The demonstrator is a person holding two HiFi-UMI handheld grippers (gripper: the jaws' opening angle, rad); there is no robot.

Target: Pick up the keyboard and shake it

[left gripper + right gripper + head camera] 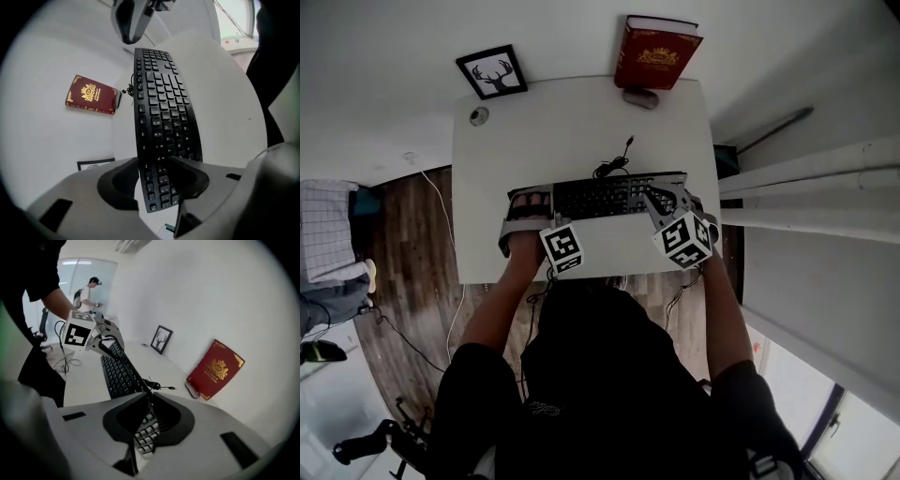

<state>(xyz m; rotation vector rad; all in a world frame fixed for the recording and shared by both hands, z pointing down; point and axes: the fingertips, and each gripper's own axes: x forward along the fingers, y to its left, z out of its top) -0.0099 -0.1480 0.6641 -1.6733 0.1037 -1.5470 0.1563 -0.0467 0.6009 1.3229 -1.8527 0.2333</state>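
**Item 1: keyboard** [609, 197]. Black, wired, full length. It sits over the near half of the white table [581, 122], carried by both ends and tilted rather than lying flat. Both gripper views suggest it is clear of the tabletop, though I cannot see its lower edge well enough to swear to it.

**Item 2: left gripper** [157, 176]. My fingers here stand partly open, only as wide as the keyboard's left end holds them. 1 finger lies on the key face and the other sits behind the base. I hold it at the very end so the whole length is free to swing.

**Item 3: right gripper** [149, 420]. My fingers are almost fully together, pinching the thin rim at the number-pad end, with a few pale keys showing between them. With 2 holds at opposite ends, the board cannot twist out of either.

**Item 4: cable** [614, 167]. It is bunched behind the back edge, its plug lying loose on the table, so I judge that nothing tethers the load.

**Item 5: red book** [656, 52] and framed antler picture [492, 72]. Both lean at the far wall, well apart from the keyboard, which leaves room to shake.

**Status:** the pick-up looks done and the shaking is the step in hand. The narrow right-hand pinch is the likeliest place to slip.
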